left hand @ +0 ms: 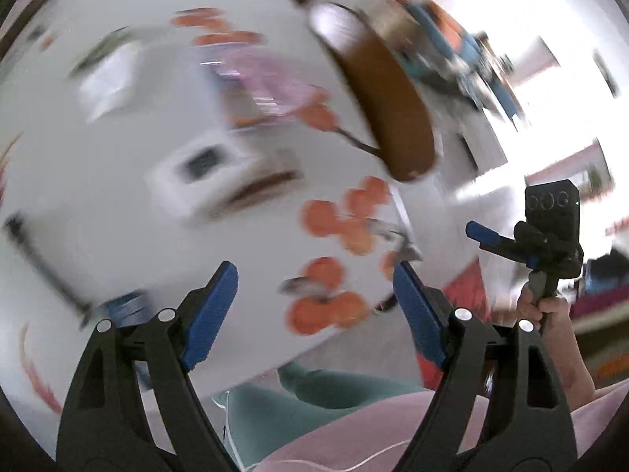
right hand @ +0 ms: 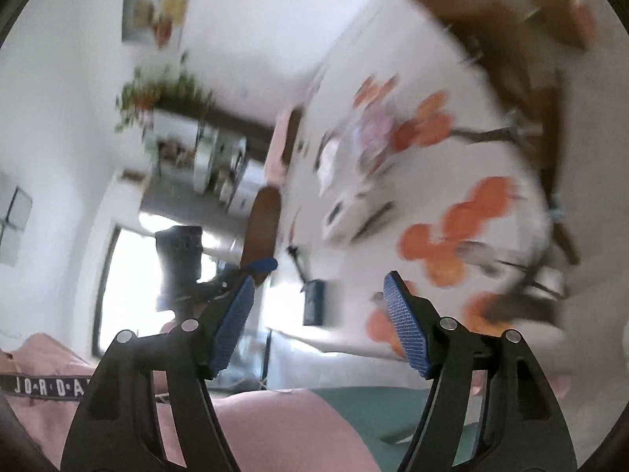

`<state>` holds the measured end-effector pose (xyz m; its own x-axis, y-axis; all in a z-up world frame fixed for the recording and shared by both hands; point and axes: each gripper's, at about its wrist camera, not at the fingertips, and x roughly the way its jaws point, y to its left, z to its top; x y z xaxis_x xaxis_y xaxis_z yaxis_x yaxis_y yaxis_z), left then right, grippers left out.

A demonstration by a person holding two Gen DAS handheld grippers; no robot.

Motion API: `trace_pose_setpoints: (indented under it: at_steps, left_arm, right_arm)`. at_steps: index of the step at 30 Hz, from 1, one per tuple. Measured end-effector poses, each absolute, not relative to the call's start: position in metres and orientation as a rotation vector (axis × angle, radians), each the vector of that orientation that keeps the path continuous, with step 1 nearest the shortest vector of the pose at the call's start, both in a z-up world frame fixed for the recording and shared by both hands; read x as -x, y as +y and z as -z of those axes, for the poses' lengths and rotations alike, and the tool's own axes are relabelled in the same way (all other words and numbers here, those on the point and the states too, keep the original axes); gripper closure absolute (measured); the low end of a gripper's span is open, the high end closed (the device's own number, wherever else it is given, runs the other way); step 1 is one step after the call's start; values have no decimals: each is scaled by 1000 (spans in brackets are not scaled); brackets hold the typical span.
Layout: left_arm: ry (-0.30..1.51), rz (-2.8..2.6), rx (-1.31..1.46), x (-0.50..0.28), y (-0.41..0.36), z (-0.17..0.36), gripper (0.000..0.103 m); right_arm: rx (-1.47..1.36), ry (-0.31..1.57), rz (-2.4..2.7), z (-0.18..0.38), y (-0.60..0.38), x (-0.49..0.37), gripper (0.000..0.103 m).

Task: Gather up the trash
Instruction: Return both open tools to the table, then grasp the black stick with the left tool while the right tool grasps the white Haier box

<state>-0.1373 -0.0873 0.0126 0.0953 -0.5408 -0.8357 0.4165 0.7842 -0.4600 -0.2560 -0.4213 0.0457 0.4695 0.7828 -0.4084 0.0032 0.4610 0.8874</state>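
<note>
Both views are smeared by motion. A table (left hand: pixel 98 204) under a white cloth with orange flowers carries blurred litter: a white box (left hand: pixel 204 169), a pink-purple wrapper (left hand: pixel 267 78), a white sheet (left hand: pixel 110 74) and a small blue item (left hand: pixel 125 303). My left gripper (left hand: pixel 314 275) hangs open over the table's near edge, with nothing between its blue pads. In the right wrist view the right gripper (right hand: pixel 320 281) is also open and holds nothing, raised above the same box (right hand: pixel 354 212) and wrapper (right hand: pixel 373 133). A hand (left hand: pixel 546 310) carries the right gripper (left hand: pixel 507 247) at the far right.
Brown wooden chairs (left hand: pixel 389 110) (right hand: pixel 263 228) stand at the table's sides. A dark stick-like object (left hand: pixel 39 263) lies on the cloth at the left. A shelf with plants and jars (right hand: pixel 188 149) and a bright window (right hand: pixel 129 275) are behind. A person's green trousers (left hand: pixel 334 389) are below.
</note>
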Motion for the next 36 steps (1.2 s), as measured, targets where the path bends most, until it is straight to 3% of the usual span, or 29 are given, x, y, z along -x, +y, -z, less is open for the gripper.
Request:
trace_pose_setpoints:
  at_steps: [8,15,26,28,30,33,36]
  left_arm:
    - [1247,472,290,120,30,11,23]
    - [1258,331,316,97,79,34,20]
    - [1274,274,220,74,84,68,20]
    - [1272,270,206,71,82,72,24]
    - [1281,262,206,69,81,78,36]
    - [1299,240,207,67,81,85,36]
    - [1303,213,202,70,80,88,36]
  right_arm:
    - [-867,1125,-760,-44,-316,167,34]
    - [-790,1227,-733,-41,-270,123,33]
    - [-497,1276,-582,-29,-262,97,28]
    - [-460,1281,-578,-25,-261,95,27]
    - [-423,1289,-565,-20,-258,91,26]
    - [-345,1300,-544,-15,-252,84,25]
    - [-246,1290,-488,-14,-247,80,14]
